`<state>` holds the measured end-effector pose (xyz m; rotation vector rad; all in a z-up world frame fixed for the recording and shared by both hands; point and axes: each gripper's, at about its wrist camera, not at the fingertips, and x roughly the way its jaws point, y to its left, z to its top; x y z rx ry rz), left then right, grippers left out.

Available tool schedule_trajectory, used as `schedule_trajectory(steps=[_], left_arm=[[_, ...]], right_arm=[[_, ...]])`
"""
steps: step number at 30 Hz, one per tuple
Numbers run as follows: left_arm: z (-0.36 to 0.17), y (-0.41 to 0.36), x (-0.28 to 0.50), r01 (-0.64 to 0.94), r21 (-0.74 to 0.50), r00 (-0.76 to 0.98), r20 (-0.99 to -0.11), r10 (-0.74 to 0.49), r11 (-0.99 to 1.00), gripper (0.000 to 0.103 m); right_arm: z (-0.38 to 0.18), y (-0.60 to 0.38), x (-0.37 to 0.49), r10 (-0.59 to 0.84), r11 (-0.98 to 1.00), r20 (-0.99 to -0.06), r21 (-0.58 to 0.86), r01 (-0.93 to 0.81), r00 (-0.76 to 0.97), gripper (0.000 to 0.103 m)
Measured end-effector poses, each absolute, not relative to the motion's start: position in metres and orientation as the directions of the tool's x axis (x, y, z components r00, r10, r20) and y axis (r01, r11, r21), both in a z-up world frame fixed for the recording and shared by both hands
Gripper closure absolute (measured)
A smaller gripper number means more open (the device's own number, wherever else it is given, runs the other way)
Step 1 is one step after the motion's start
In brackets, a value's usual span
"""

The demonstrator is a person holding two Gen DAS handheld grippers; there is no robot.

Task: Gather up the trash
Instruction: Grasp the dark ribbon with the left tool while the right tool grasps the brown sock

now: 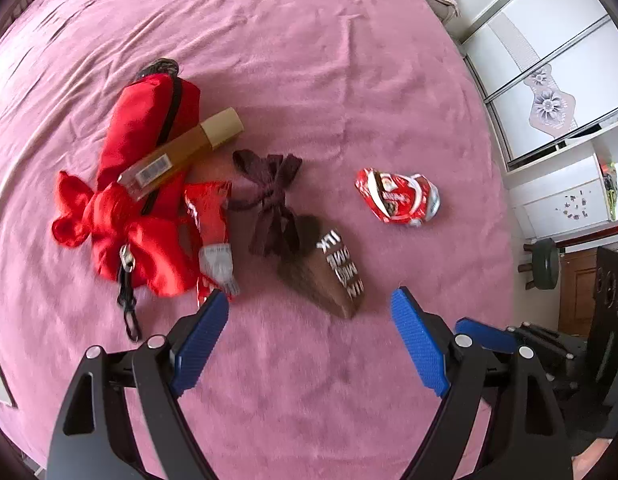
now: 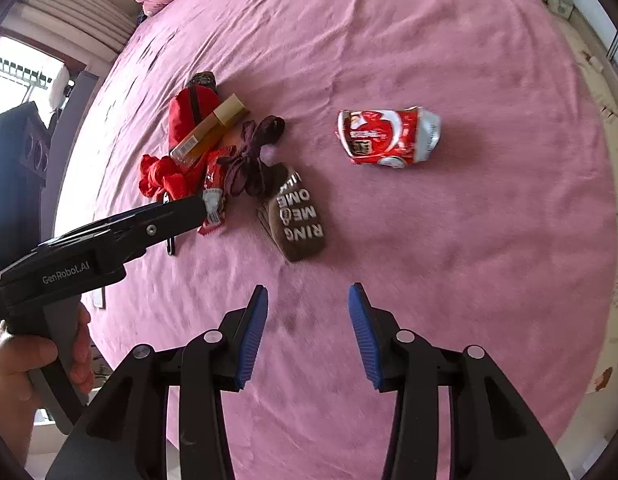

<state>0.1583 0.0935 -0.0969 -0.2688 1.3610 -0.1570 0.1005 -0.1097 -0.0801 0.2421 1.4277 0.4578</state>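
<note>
- The trash is found on a pink bedspread [image 1: 309, 40]: a crumpled red snack packet [image 2: 389, 138] lies alone to the right, well apart from the rest, while a second red wrapper [image 1: 213, 232] with a silvery end lies in a clutter of belongings.
- That clutter is made up of a red fabric bag [image 1: 149, 128] with a brown box [image 1: 185, 150] resting across it, a dark ribbon [image 1: 273, 192], and a brown sock [image 2: 297, 216] printed with white letters.
- The left gripper [image 1: 309, 312] is held low over the bedspread, jaws spread wide and empty; in the right wrist view its tip is seen at the silvery end of the wrapper, though contact cannot be confirmed.
- The right gripper [image 2: 307, 304] is held back, jaws apart, nothing between them, roughly facing the crumpled packet.
- The wide opening is judged to suit a bulky, springy wrapper; the neighbouring sock and ribbon could be snagged.
</note>
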Motion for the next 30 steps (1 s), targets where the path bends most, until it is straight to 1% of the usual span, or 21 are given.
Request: schedule_trajectory(steps=[12,17,19,21,23,26,27,28,29,30], left_arm=[[-0.142,0.1,0.218,-0.07,-0.285,0.141,-0.951,-0.273,0.956,0.02],[-0.156,0.098,0.236,-0.067,-0.301,0.114,-0.949,-0.293,0.951,0.021],[-0.161,0.096,0.243,-0.064,-0.305,0.103,-0.949,-0.298,0.95,0.026],[-0.167,0.095,0.247,-0.068,-0.299,0.088,-0.952,-0.293,0.952,0.038],[-0.172,0.094,0.249,-0.083,-0.294,0.073,-0.955,-0.289,0.952,0.045],[-0.18,0.093,0.246,-0.09,-0.294,0.052,-0.955,-0.291,0.951,0.064],[-0.182,0.093,0.244,-0.084,-0.279,0.049,-0.96,-0.276,0.957,0.067],[-0.183,0.093,0.242,-0.082,-0.273,0.05,-0.962,-0.269,0.959,0.069],[-0.184,0.094,0.241,-0.084,-0.272,0.053,-0.962,-0.268,0.959,0.072],[-0.185,0.096,0.239,-0.092,-0.274,0.054,-0.961,-0.27,0.957,0.074]], right_arm=[[-0.127,-0.089,0.137,0.459,0.88,-0.889,0.454,-0.136,0.0,0.061],[-0.142,-0.086,0.146,0.459,0.882,-0.888,0.457,-0.119,-0.008,0.056],[-0.147,-0.082,0.151,0.458,0.883,-0.889,0.456,-0.111,-0.01,0.055],[-0.152,-0.08,0.154,0.46,0.883,-0.888,0.458,-0.101,-0.012,0.053],[-0.154,-0.077,0.155,0.458,0.884,-0.889,0.457,-0.096,-0.011,0.05],[-0.159,-0.073,0.157,0.44,0.895,-0.898,0.439,-0.081,-0.009,0.05],[-0.159,-0.073,0.156,0.429,0.9,-0.903,0.428,-0.082,-0.006,0.051],[-0.159,-0.071,0.155,0.411,0.908,-0.912,0.409,-0.089,0.001,0.057],[-0.158,-0.068,0.154,0.393,0.915,-0.919,0.391,-0.101,0.006,0.071],[-0.159,-0.066,0.154,0.405,0.909,-0.914,0.403,-0.11,0.0,0.081]])
